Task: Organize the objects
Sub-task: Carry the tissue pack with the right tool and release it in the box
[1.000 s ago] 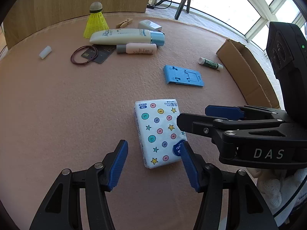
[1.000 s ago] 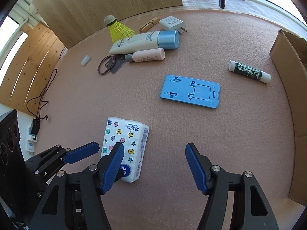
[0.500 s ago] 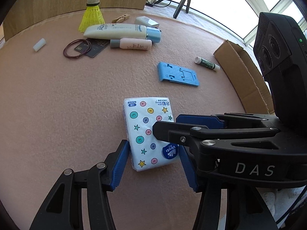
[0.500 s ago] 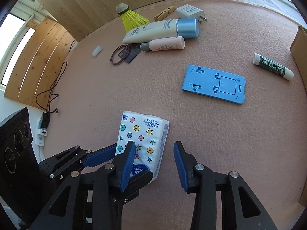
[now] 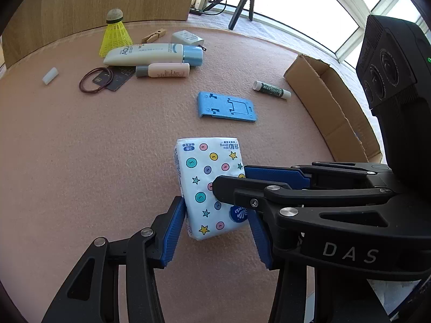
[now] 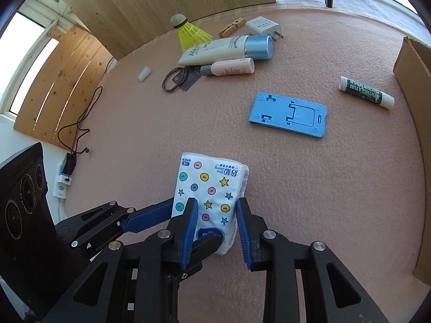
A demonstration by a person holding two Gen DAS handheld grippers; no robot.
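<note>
Here, pink felt tabletop by sunlit windows; both tongs just closing around tissue pack.

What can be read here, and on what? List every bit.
"AQU", then cut off: white tube.
"ENTHOLATUM": lip balm stick.
"DAS": right gripper.
"Xtra Strong", "3", "nda": tissue pack; its other print is too small.
Small bottle, charger: too small to read.
</note>
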